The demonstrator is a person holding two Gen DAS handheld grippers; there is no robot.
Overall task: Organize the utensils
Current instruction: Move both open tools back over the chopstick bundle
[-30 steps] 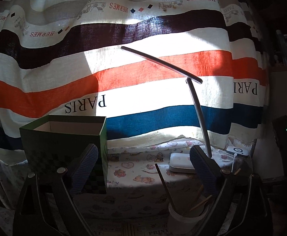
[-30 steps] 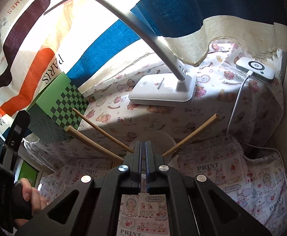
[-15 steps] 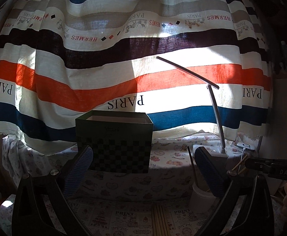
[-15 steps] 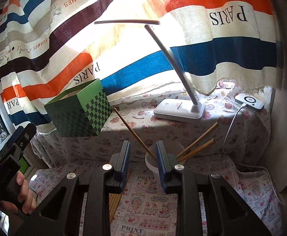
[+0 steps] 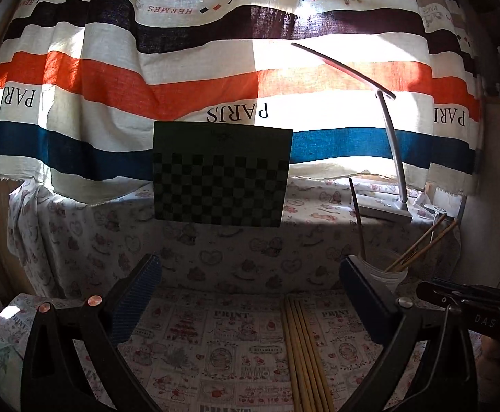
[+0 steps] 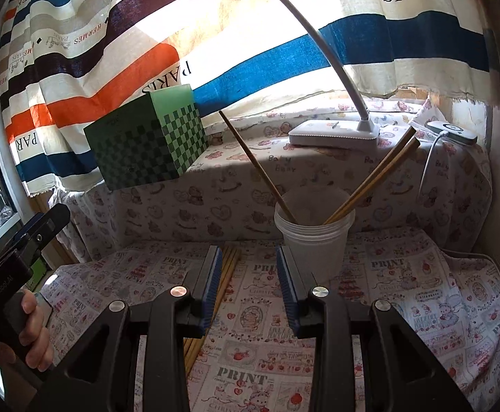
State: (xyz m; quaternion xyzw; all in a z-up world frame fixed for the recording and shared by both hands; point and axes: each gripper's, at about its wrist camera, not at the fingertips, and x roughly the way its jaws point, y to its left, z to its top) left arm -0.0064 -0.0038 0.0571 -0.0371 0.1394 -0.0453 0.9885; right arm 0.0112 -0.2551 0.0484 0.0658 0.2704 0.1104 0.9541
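- Chopsticks (image 5: pixel 304 353) lie loose in a tight bundle on the printed cloth (image 5: pixel 215 343) right in front of you; about six show in the left wrist view, though the exact count is hard to tell where they press together.
- Your left gripper (image 5: pixel 250 295) hangs above that cloth with its fingers spread wide and nothing between them; the bundle lies below the gap, toward its right finger.
- Your right gripper (image 6: pixel 249 285) has just been opening; its jaws now stand partly apart with only cloth showing between them, and the bundle passes under its left finger (image 6: pixel 212 285).
- Your left hand (image 6: pixel 33 329) grips the other tool's handle at the lower left of the right wrist view.
- One white plastic cup (image 6: pixel 313 237) stands just beyond the right gripper, apart from its fingers, holding three upright chopsticks: one leaning left (image 6: pixel 250 158), two leaning right (image 6: pixel 380 175).
- Behind the cup the cloth rises to a higher ledge, which carries one green checkered box (image 6: pixel 147 144) on the left, one white desk lamp (image 6: pixel 332 132) and one small white charger with its cable (image 6: pixel 450 130) on the right.
- One striped curtain (image 5: pixel 181 68), sunlit, closes off the back.
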